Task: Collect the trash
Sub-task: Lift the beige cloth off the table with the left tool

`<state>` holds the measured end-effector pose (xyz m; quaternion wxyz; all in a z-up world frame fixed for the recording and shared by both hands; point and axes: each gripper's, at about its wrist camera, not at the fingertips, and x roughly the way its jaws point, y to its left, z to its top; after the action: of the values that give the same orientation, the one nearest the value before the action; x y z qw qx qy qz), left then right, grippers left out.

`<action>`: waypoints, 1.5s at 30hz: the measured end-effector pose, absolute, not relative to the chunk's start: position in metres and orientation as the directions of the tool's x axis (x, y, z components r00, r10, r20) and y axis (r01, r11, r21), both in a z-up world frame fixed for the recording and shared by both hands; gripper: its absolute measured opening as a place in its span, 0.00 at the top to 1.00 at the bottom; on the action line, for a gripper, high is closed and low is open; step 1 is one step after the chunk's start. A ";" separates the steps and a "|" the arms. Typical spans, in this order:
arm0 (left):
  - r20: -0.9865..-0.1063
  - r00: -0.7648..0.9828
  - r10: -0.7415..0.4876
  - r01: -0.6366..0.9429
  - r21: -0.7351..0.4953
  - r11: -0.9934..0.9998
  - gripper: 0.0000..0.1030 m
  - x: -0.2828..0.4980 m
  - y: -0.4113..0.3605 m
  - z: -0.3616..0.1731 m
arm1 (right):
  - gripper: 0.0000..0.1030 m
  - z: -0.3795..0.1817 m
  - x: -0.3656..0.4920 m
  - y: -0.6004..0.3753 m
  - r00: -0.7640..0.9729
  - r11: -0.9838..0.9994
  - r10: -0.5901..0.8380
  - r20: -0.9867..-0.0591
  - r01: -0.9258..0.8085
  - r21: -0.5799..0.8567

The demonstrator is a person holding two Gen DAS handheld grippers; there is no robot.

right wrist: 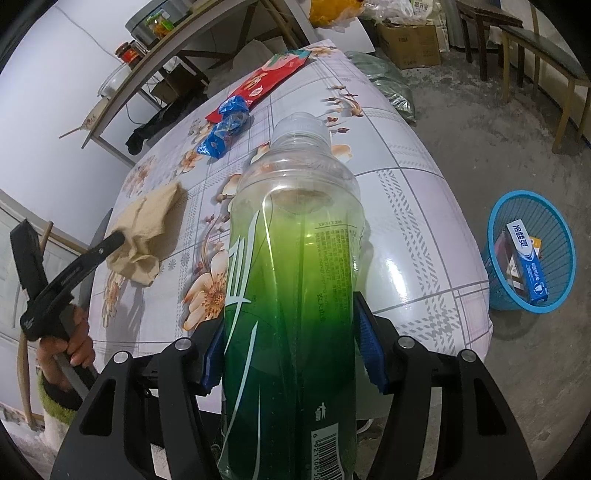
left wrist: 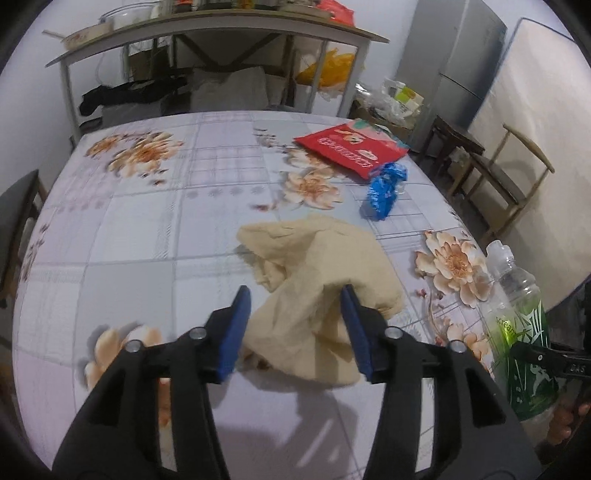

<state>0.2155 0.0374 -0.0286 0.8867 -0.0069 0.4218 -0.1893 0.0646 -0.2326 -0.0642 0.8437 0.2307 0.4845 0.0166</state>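
Note:
A crumpled beige cloth lies on the flowered table. My left gripper stands open around its near end, the blue pads apart and not pressing on it. From the right wrist view the same cloth shows at the left, with one of the left gripper's fingers over it. My right gripper is shut on a clear bottle with a green label, held over the table's near edge; the bottle also shows at the right of the left view. A blue wrapper and a red packet lie farther back.
A blue basket stands on the floor right of the table, with a toothpaste box inside. A shelf rack stands behind the table. Wooden chairs and cardboard boxes sit at the right.

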 end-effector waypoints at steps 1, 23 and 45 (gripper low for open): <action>-0.747 0.571 -0.342 0.340 -0.165 0.926 0.49 0.218 0.032 -0.030 | 0.43 -0.064 0.065 -0.233 0.530 0.893 0.252 -0.809 0.195 0.406; -0.686 0.721 -0.098 0.435 0.338 0.834 0.98 0.137 0.019 -0.016 | 0.43 -0.063 0.090 -0.203 0.499 0.918 0.284 -0.819 0.107 0.383; -0.707 0.587 -0.395 0.519 -0.046 0.854 0.98 0.124 -0.017 0.008 | 0.44 -0.040 0.039 -0.257 0.646 0.791 0.348 -0.680 0.186 0.582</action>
<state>0.1235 -0.0165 0.0084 0.8869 0.0827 0.3744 -0.2575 0.0393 -0.2572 -0.0403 0.8490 0.3194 0.4182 0.0477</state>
